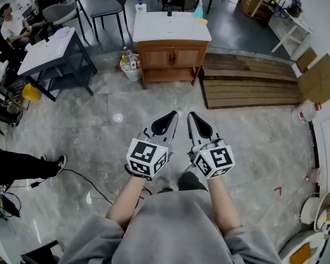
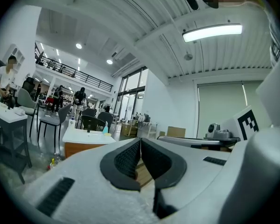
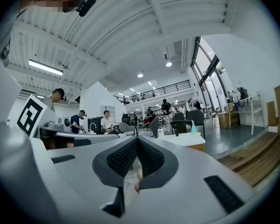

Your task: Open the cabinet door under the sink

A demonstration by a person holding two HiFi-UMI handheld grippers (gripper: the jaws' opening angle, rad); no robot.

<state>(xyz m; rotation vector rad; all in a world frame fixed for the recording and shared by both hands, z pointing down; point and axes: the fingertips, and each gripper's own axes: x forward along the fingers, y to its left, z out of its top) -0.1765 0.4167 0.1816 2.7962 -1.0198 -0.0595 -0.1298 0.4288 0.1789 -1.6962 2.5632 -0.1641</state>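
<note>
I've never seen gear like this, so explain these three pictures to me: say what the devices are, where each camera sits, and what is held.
A person stands holding two hand-held clamps, each with a marker cube. The head view looks down from a camera on their head and shows the left gripper and the right gripper. The other two pictures come from cameras riding on each gripper, looking along its jaws. Both pairs of jaws are shut and hold nothing. Some way ahead stands the wooden sink cabinet, doors closed, with a bottle on its white top.
</note>
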